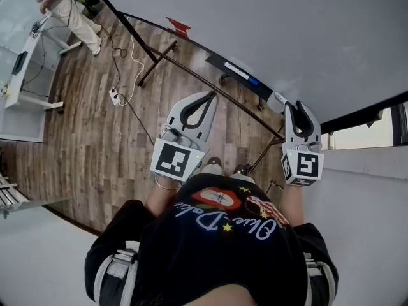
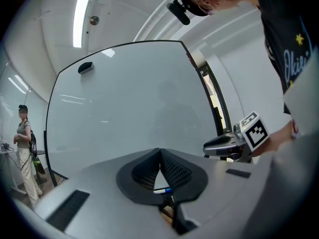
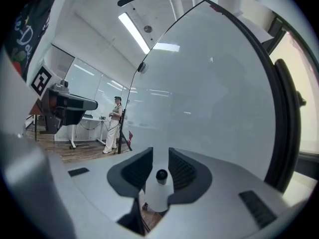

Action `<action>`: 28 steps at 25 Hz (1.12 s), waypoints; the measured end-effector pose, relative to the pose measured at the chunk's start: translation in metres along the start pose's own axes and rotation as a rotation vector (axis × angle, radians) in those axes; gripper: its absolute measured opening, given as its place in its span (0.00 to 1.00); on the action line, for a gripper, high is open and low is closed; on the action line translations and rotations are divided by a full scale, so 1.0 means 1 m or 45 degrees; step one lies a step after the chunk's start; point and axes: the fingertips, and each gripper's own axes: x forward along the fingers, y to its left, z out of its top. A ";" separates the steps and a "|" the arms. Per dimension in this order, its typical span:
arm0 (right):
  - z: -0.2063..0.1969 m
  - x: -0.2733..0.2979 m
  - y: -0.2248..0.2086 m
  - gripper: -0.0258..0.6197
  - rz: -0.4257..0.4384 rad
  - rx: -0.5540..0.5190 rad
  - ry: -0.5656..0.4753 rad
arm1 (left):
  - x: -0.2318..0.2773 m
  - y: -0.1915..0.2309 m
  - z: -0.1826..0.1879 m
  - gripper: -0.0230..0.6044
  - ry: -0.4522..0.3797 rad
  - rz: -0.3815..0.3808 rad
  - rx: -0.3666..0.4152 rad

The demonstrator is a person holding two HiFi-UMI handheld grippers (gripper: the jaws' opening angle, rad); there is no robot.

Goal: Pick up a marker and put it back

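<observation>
Your right tongs (image 3: 160, 158) stand apart with the white marker (image 3: 161, 176) end-on between the pads. There is a sliver of room on either side and nothing pinches it. Your left tongs (image 2: 160, 153) are closed tip to tip on nothing, facing the whiteboard (image 2: 124, 108). The board's black frame (image 3: 285, 113) runs close on your right. To your left the wood floor (image 1: 89, 132) lies open, bar a power strip (image 1: 116, 95), out to a person (image 1: 67, 8) well away.
</observation>
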 end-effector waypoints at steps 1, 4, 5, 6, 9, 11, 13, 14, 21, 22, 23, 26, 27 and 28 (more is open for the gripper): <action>0.005 -0.001 0.001 0.18 0.008 0.004 -0.020 | 0.001 0.000 0.000 0.04 -0.002 -0.002 -0.002; 0.020 -0.006 0.007 0.12 0.031 0.018 -0.076 | 0.000 -0.001 0.001 0.04 -0.009 -0.008 -0.005; 0.024 -0.008 0.008 0.09 0.035 0.021 -0.090 | 0.000 -0.001 0.001 0.04 -0.011 -0.009 -0.006; 0.028 -0.009 0.010 0.08 0.039 0.021 -0.101 | -0.001 -0.001 0.001 0.04 -0.012 -0.010 -0.008; 0.035 -0.010 0.014 0.04 0.054 0.020 -0.114 | -0.002 0.000 0.000 0.04 -0.010 -0.010 -0.014; 0.038 -0.009 0.016 0.04 0.063 0.024 -0.113 | -0.001 0.001 0.000 0.04 -0.009 -0.010 -0.015; 0.039 -0.008 0.017 0.04 0.067 0.022 -0.110 | -0.001 0.002 0.000 0.04 -0.008 -0.011 -0.014; 0.039 -0.008 0.017 0.04 0.067 0.019 -0.107 | -0.001 0.002 0.000 0.04 -0.009 -0.012 -0.013; 0.040 -0.008 0.020 0.04 0.070 0.021 -0.085 | -0.003 0.004 -0.001 0.04 -0.009 -0.014 -0.015; 0.039 -0.007 0.019 0.04 0.069 0.025 -0.075 | -0.004 0.005 -0.001 0.04 -0.008 -0.013 -0.017; 0.038 -0.007 0.019 0.04 0.069 0.029 -0.068 | -0.004 0.005 -0.001 0.04 -0.006 -0.012 -0.019; 0.039 -0.007 0.019 0.04 0.067 0.039 -0.069 | -0.004 0.006 -0.003 0.04 -0.005 -0.011 -0.019; 0.039 -0.007 0.018 0.04 0.063 0.043 -0.073 | -0.004 0.006 -0.003 0.04 -0.005 -0.011 -0.018; 0.040 -0.008 0.018 0.04 0.059 0.045 -0.077 | -0.005 0.006 -0.003 0.04 -0.005 -0.011 -0.018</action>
